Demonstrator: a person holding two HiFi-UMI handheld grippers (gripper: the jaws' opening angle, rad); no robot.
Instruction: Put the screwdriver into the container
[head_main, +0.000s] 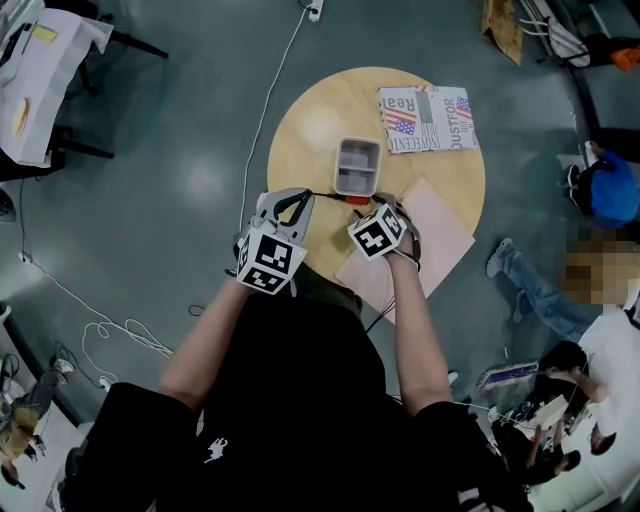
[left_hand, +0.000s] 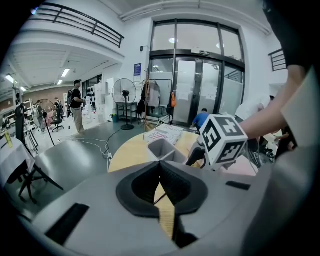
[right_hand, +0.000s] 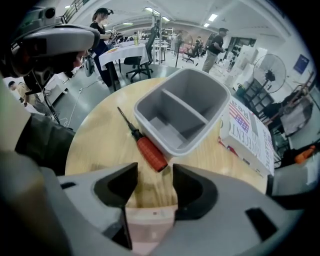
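Screwdriver (right_hand: 143, 146) lies on the round table (right_hand: 95, 142), just beside the grey container (right_hand: 212, 122). I see my right gripper (right_hand: 154, 182) empty, jaws apart just short of the red handle; my left gripper (left_hand: 160, 167) is pinched closed on nothing.

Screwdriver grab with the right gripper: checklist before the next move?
1. Right gripper jaws apart: ok.
2. Screwdriver lying flat on the table, red handle nearest the jaws: ok.
3. Handle between the jaws: not ok, it lies just ahead of the tips.
4. Gap between handle and container wall: cannot tell, they look very close.
5. Container compartments empty: ok.
6. Left gripper shut, holding nothing: ok.
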